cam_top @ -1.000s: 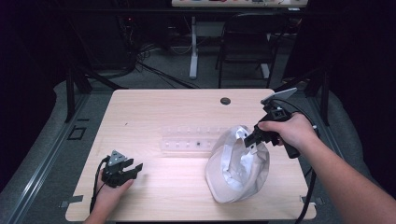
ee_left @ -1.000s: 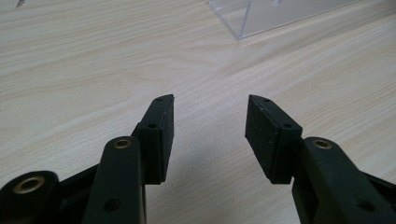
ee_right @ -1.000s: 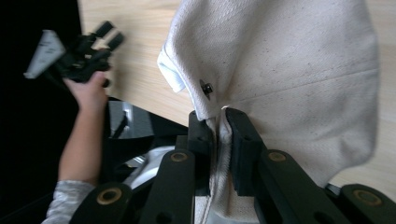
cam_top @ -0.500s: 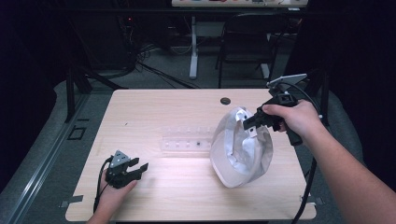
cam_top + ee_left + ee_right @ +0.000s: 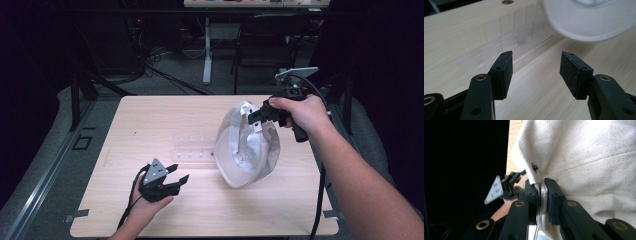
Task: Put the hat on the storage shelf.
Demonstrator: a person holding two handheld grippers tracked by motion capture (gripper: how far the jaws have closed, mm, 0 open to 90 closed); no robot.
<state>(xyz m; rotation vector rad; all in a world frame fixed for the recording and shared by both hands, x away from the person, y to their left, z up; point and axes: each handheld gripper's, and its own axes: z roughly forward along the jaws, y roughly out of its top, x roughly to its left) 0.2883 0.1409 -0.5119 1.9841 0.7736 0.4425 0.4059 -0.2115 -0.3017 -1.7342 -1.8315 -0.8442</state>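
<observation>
The right gripper (image 5: 256, 119) was clamped on a white cap (image 5: 247, 150), its two black jaws pinched tight on the cloth near the back of the crown. In the right gripper view the pads pressed the fabric together just below a small dark rivet (image 5: 534, 166), with the cream cloth spreading up and to the right of the jaws. The cap hung below and to the left of that gripper in the high view, tilted so its open underside faced the left hand; its lower edge seemed to rest on or just above the table (image 5: 150, 125), though the angle made that hard to judge.

The left gripper (image 5: 175, 180) sat well apart from the cap, low over the near side of the table, and held nothing. Its jaws had just been opening and stood wide, with bare wood between the pads (image 5: 506, 71). Ahead of its jaws and slightly to their left lay a clear plastic tray (image 5: 519, 32) with shallow compartments, flat on the wood. Beyond the right jaw, up and to the right, the rounded white edge of the cap came into the left gripper view. Farther ahead, past the tray, a small dark hole (image 5: 507, 2) showed in the tabletop.

In the right gripper view the left gripper, with its grey three-cornered plate, appeared left of the clamped jaws.
</observation>
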